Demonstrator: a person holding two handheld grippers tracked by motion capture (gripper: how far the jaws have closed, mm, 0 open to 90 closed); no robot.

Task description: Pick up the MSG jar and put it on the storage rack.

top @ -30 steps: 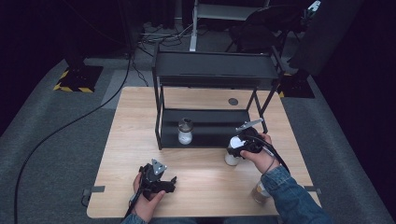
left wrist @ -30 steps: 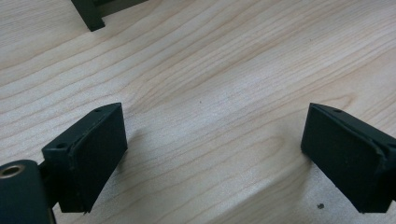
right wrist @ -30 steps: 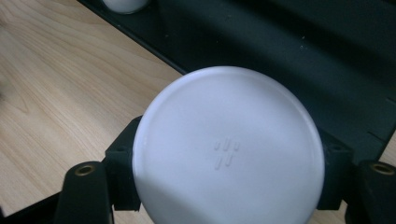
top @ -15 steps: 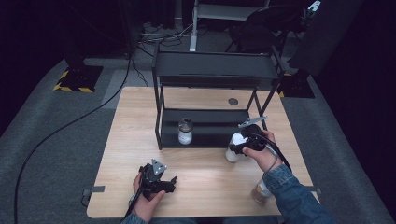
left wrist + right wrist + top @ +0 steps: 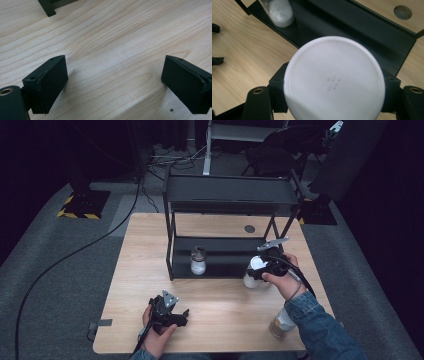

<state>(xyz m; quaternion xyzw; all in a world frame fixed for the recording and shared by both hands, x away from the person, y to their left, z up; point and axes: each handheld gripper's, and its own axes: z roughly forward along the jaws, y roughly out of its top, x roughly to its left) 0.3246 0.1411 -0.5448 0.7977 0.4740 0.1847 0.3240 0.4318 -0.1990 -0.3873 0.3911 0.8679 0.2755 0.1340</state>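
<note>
A pale wooden bench (image 5: 135, 270) is seen standing on grey carpet, and its far half is taken up by a black two-tier rack (image 5: 227, 200), whose lower shelf lies close above the bench top. A round dark disc (image 5: 249, 228) is set into the bench near the far edge, behind the rack's lower shelf. A white-lidded container (image 5: 253, 271) is held just off the front right end of the rack's lower shelf, toward the bench's right edge; in the right gripper view its round white lid (image 5: 334, 81) is seen from above, clamped on both sides by the black jaws, with the shelf's front lip just beyond it. The right gripper (image 5: 261, 268) is thus closed around the container, and it is held by a hand in a denim sleeve (image 5: 320, 327). On the lower shelf, left of centre, a small glass jar (image 5: 198, 260) with white contents is stood upright, well apart from the held container. Near the bench's front right corner, a tan bottle with a white cap (image 5: 281, 322) is partly hidden by the sleeve. Close to the front edge, left of centre, the left gripper (image 5: 172, 316) is held low over bare wood; in the left gripper view its jaws are seen spread wide with nothing between them.
</note>
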